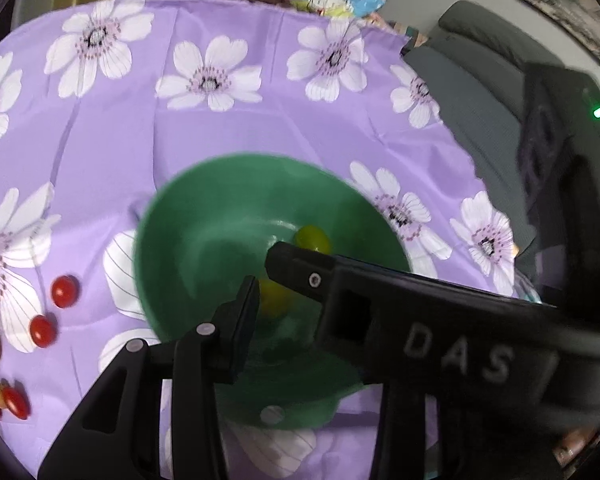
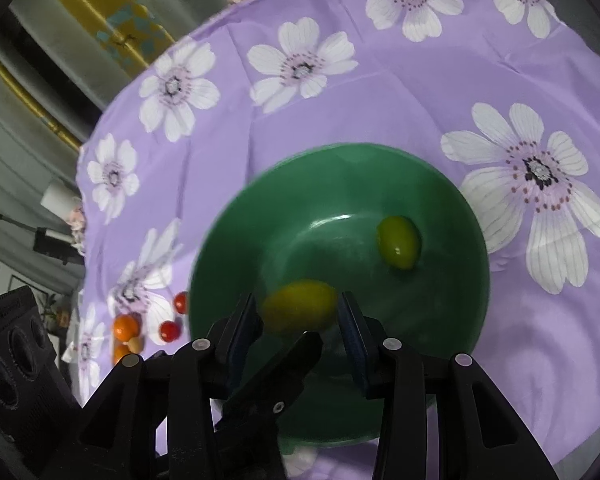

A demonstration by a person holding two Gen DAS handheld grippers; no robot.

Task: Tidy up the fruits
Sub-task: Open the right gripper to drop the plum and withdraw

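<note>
Both grippers over green bowl (image 2: 340,184). Yellow fruit (image 2: 300,310) blurred between right gripper (image 2: 300,320) jaws, spread, no clear contact; long axis crosswise. Left gripper (image 1: 266,280) spread above it. Second fruit (image 2: 398,242) beyond, far wall.

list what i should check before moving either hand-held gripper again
1. Green bowl upright on the purple cloth: ok.
2. Green fruit lying in the bowl: ok.
3. Blurred yellow fruit free of the right hand-held gripper, whose pads flank it: cannot tell.
4. Hand-held grippers clear of each other: not ok. The left hand-held gripper and the right one cross over the bowl.
5. Loose fruit gathered: not ok. Red fruits and an orange fruit lie on the cloth outside the bowl.
</note>
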